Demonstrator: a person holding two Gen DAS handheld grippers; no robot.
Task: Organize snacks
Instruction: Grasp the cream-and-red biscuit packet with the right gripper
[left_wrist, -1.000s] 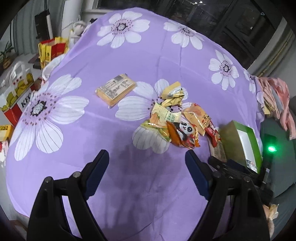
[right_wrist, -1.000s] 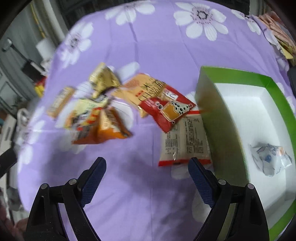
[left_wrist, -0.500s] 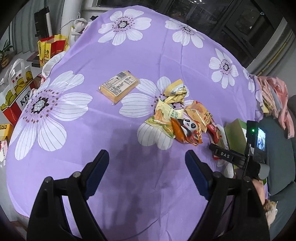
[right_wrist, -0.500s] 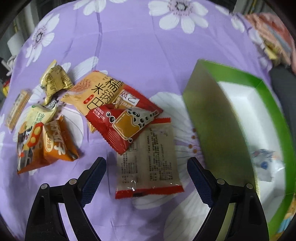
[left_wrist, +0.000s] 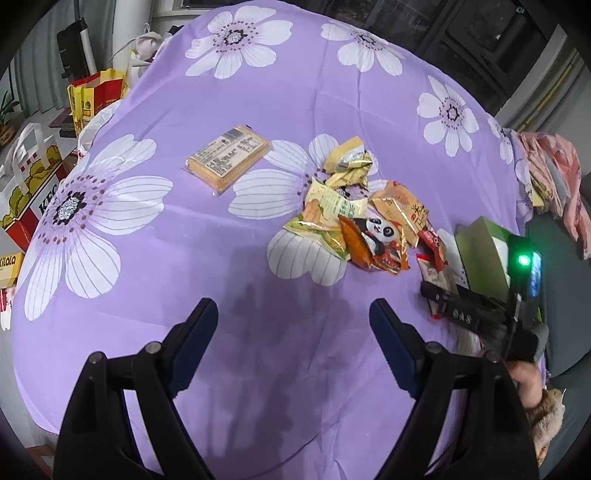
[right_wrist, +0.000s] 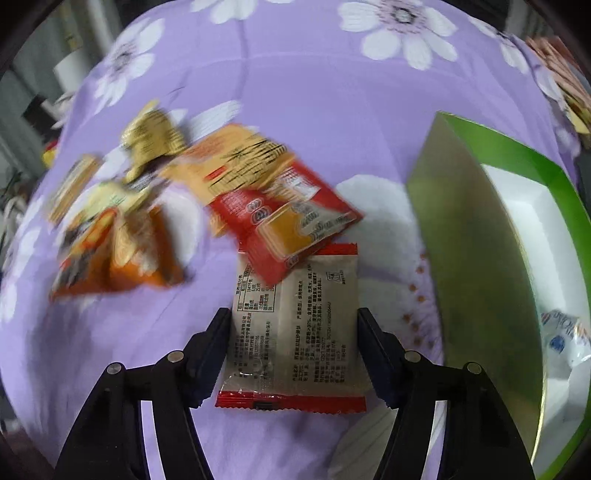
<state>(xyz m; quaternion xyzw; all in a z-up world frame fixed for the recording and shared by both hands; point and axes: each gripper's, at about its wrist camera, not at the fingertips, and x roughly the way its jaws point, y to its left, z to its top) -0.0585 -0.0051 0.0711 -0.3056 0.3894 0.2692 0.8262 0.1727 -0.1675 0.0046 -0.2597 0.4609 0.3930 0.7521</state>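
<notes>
Purple cloth with white flowers (left_wrist: 258, 258) covers the counter under both claws. The right claw (right_wrist: 293, 347) points down over a pale packet with red ends (right_wrist: 295, 325), which lies flat between its two fingers; the jaws are closing, and the finger tips stand right at the packet's long edges, though a firm press cannot be told. Just beyond the claw, a red packet (right_wrist: 284, 229) overlaps the pale packet's far end, with blurred orange and gold packets (right_wrist: 122, 251) further off to its left. A green box (right_wrist: 480, 258) stands to its right, holding one small wrapped snack (right_wrist: 565, 339). The left claw (left_wrist: 293, 328) hangs wide with nothing between its fingers; a biscuit pack (left_wrist: 228, 158) lies well ahead of it, apart from the pile
</notes>
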